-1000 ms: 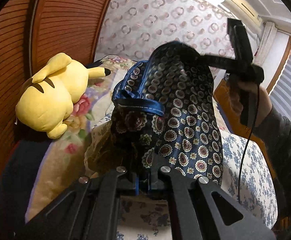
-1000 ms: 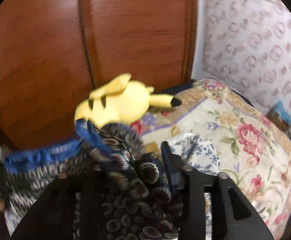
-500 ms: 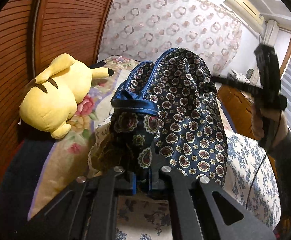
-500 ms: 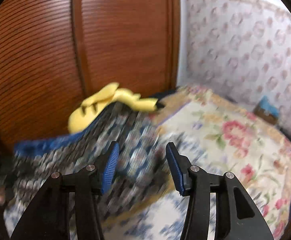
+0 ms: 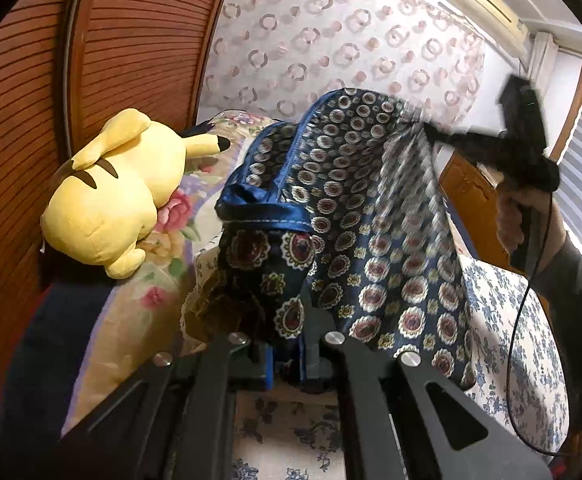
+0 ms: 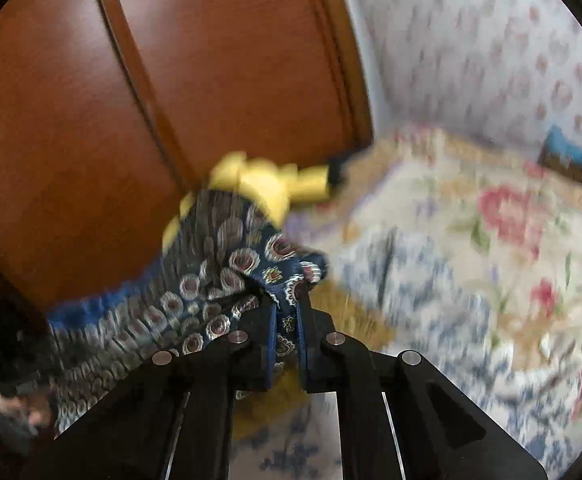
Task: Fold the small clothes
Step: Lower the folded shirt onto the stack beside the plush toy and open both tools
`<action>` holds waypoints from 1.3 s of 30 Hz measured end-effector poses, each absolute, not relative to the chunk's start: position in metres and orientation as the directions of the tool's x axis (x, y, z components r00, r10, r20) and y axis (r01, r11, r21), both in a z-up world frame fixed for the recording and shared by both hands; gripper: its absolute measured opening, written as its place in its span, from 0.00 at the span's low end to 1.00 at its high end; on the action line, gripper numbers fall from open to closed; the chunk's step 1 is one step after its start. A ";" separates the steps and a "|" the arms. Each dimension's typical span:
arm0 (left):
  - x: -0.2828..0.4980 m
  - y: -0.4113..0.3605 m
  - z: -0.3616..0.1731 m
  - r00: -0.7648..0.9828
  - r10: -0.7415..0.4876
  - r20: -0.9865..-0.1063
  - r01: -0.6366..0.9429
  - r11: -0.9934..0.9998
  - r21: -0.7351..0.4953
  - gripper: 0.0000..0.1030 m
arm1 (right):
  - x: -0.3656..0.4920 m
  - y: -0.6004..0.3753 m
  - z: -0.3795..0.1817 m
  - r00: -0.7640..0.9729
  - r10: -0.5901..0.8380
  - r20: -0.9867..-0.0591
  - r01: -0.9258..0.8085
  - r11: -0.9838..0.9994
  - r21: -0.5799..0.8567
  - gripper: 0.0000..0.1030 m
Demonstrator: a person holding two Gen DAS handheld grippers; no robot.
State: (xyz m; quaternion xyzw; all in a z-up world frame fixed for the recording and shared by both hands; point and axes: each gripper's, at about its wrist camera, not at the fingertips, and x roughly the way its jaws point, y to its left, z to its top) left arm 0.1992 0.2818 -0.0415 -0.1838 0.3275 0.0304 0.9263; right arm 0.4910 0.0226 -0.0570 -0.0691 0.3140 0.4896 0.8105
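Left to right in the left wrist view: yellow plush (image 5: pixel 119 196) at 9 o'clock, lying on a floral pillow (image 5: pixel 147 304) against the wooden slatted wall (image 5: pixel 23 80). Dead center, the navy patterned shorts (image 5: pixel 351 240) hang stretched in the air above the flowery bedsheet (image 5: pixel 531 340). The left gripper (image 5: pixel 287 364) is pinched tight on the fabric at 6 o'clock. Over at 2 o'clock the right gripper (image 5: pixel 431 132) is clamped on the other end, pretty blurry; its own camera shows cloth squeezed between narrow fingers (image 6: pixel 271 344).
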 end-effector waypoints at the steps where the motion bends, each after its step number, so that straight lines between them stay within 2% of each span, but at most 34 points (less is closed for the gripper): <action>1: 0.199 0.281 -0.042 0.783 -0.065 -0.619 -0.175 0.931 -0.320 0.04 | 0.484 0.014 -0.045 0.364 0.789 -0.495 -0.836 0.511 0.200 0.05; 2: 0.199 0.281 -0.041 0.782 -0.062 -0.620 -0.176 0.932 -0.316 0.04 | 0.480 0.010 -0.039 0.387 0.802 -0.455 -0.834 0.515 0.198 0.05; 4: 0.199 0.281 -0.041 0.782 -0.059 -0.620 -0.176 0.934 -0.311 0.04 | 0.475 0.012 -0.038 0.415 0.781 -0.466 -0.825 0.540 0.170 0.13; 6: 0.198 0.281 -0.039 0.785 -0.063 -0.616 -0.173 0.933 -0.316 0.04 | 0.474 0.019 -0.043 0.450 0.731 -0.513 -0.809 0.577 0.113 0.29; 11: 0.198 0.278 -0.038 0.779 -0.054 -0.625 -0.178 0.936 -0.303 0.06 | 0.474 0.018 -0.056 0.477 0.672 -0.566 -0.783 0.618 0.074 0.41; 16: 0.191 0.276 -0.028 0.790 -0.018 -0.612 -0.188 0.944 -0.271 0.14 | 0.464 0.006 -0.064 0.482 0.658 -0.579 -0.779 0.624 0.060 0.45; 20: 0.180 0.268 -0.013 0.808 0.036 -0.588 -0.191 0.960 -0.204 0.24 | 0.448 -0.006 -0.064 0.491 0.652 -0.577 -0.773 0.632 0.056 0.47; 22: 0.175 0.262 -0.005 0.817 0.057 -0.574 -0.189 0.967 -0.173 0.33 | 0.435 -0.014 -0.062 0.492 0.657 -0.571 -0.774 0.630 0.058 0.48; 23: 0.173 0.259 -0.002 0.821 0.066 -0.567 -0.188 0.969 -0.161 0.40 | 0.430 -0.017 -0.061 0.492 0.659 -0.569 -0.775 0.629 0.058 0.48; 25: 0.168 0.252 0.006 0.834 0.078 -0.546 -0.181 0.974 -0.137 0.44 | 0.417 -0.025 -0.060 0.492 0.662 -0.565 -0.778 0.626 0.056 0.48; 27: 0.163 0.242 0.014 0.846 0.080 -0.528 -0.167 0.979 -0.120 0.57 | 0.403 -0.032 -0.056 0.495 0.666 -0.558 -0.781 0.623 0.052 0.48; 34: 0.150 0.207 0.032 0.868 0.072 -0.491 -0.122 0.990 -0.070 0.58 | 0.354 -0.068 -0.044 0.527 0.670 -0.523 -0.773 0.634 0.033 0.53; 39: 0.142 0.175 0.039 0.875 0.045 -0.482 -0.078 0.996 -0.049 0.58 | 0.320 -0.101 -0.041 0.572 0.648 -0.503 -0.744 0.668 0.016 0.60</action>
